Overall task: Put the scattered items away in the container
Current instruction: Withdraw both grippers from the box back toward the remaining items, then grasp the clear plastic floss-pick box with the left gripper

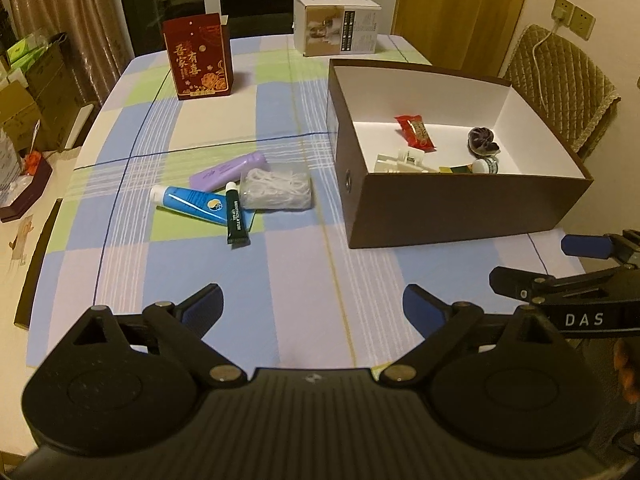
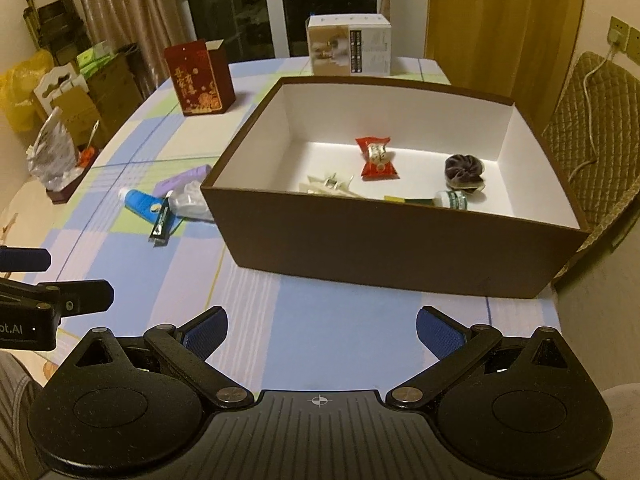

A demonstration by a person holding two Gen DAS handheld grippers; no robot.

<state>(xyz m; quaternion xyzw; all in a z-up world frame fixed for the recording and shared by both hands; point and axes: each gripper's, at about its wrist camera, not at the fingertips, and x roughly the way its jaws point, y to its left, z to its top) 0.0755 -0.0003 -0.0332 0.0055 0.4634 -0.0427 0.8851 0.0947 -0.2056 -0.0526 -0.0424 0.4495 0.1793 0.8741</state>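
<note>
A brown box (image 1: pixel 460 208) (image 2: pixel 380 240) with white inside stands on the checked tablecloth and holds a red candy packet (image 2: pixel 378 158), a dark scrunchie (image 2: pixel 464 170), a white clip (image 2: pixel 328 184) and a small green-and-white tube (image 2: pixel 452 199). Left of the box lie a purple tube (image 1: pixel 228 170), a blue tube (image 1: pixel 188 200) (image 2: pixel 140 202), a dark green lip-balm tube (image 1: pixel 235 220) (image 2: pixel 159 222) and a clear bag of white string (image 1: pixel 276 190). My left gripper (image 1: pixel 312 304) hangs open near the table's front, short of the pile. My right gripper (image 2: pixel 320 328) is open in front of the box.
A dark red gift box (image 1: pixel 198 58) and a white carton (image 1: pixel 336 24) stand at the table's far side. A padded chair (image 1: pixel 560 80) sits right of the box. Bags and cartons crowd the floor at the left (image 2: pixel 60 80).
</note>
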